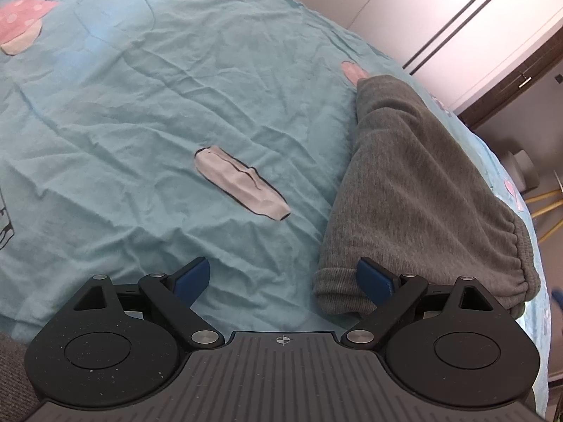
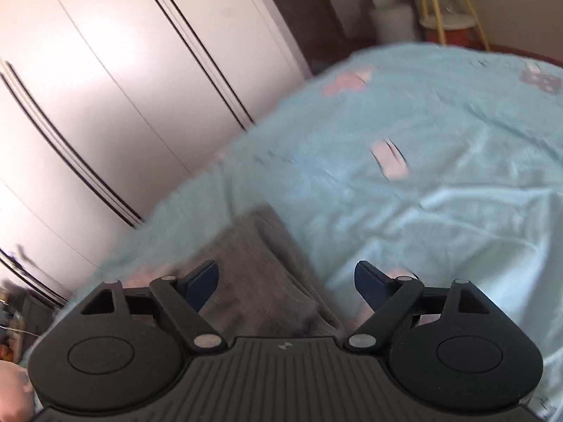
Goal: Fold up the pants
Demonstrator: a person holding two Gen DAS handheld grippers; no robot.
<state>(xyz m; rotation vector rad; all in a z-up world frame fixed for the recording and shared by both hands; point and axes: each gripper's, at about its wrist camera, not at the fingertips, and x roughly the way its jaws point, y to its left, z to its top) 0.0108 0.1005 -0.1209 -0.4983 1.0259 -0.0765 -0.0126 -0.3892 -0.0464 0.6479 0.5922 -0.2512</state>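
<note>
Claws: L gripper (image 1: pixel 283 281) jaws apart, nothing held; R gripper (image 2: pixel 286 283) jaws wide, nothing clamped | Obj: folded grey pants (image 1: pixel 418 190) on blue bedsheet (image 1: pixel 176 105), bed's R edge | Rel: long axis runs away from claws; pants right of L, directly under R → R nearer.

Bedroom: bed beside a white wardrobe wall.
Bed (image 1: pixel 147 112) has a wrinkled light-blue sheet with a pink and white mushroom print (image 1: pixel 21 24). White wardrobe doors (image 2: pixel 105 81) with dark vertical seams run alongside it, dark brown trim (image 1: pixel 520 81) at the end. Yellow-legged stand (image 2: pixel 447 3) past the bed's far corner. Soft, even daylight.
</note>
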